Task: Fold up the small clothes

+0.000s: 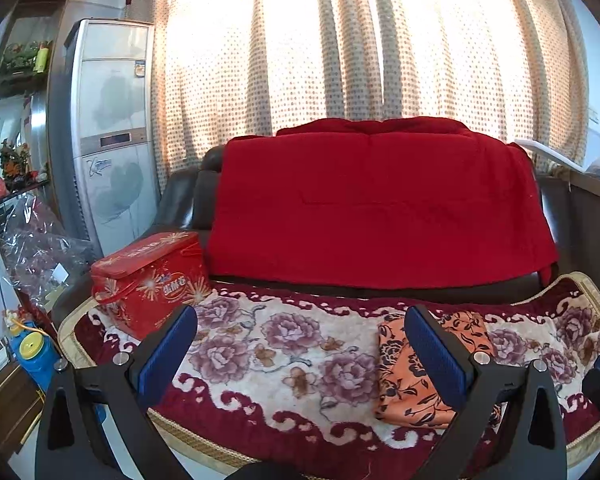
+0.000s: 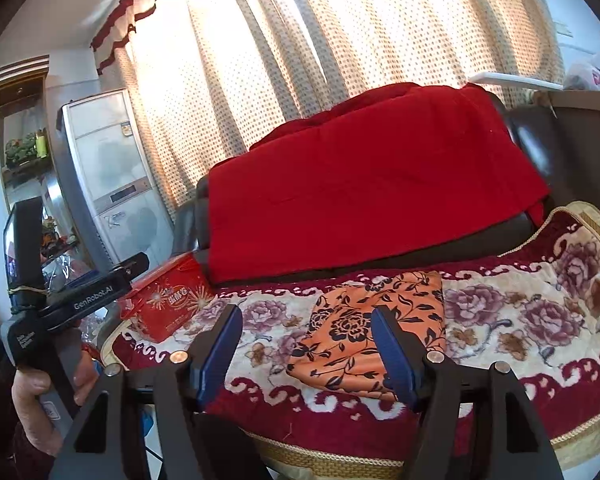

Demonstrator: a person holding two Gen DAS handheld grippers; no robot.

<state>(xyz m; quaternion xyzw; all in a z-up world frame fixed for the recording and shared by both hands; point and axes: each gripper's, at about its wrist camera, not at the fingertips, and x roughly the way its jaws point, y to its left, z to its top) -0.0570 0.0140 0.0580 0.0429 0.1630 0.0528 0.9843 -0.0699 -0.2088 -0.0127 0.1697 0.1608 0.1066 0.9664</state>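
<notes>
Sunlit dotted curtains (image 1: 340,40) hang behind a dark leather sofa whose seat is covered by a plush blanket with purple roses (image 1: 268,344), and that is where the work is set.

Both claws hang above the front edge of the seat with their blue-padded jaws spread wide and nothing between them. The left gripper (image 1: 300,350) looks out over bare blanket; its right-hand pad crosses in front of the orange floral cloth (image 1: 404,376). The right gripper (image 2: 306,346) is aimed almost straight at that same cloth (image 2: 364,320), which fills the space between its two pads, though I can't say either pad touches it. In the right view the left tool's handle shows off to the side, gripped in the person's hand (image 2: 40,392).

The cloth lies on the blanket as a compact rectangle with straight edges, so it looks already folded, or close to it. Beyond it a red throw (image 1: 380,200) drapes the sofa back, a red gift tin (image 1: 152,280) sits at the left end of the seat, and a tall white air conditioner (image 1: 112,128) stands by the wall.

My guess is the folding is at its very end, or between pieces. Next would be to square up this piece or fetch another; no other small garment is in sight
</notes>
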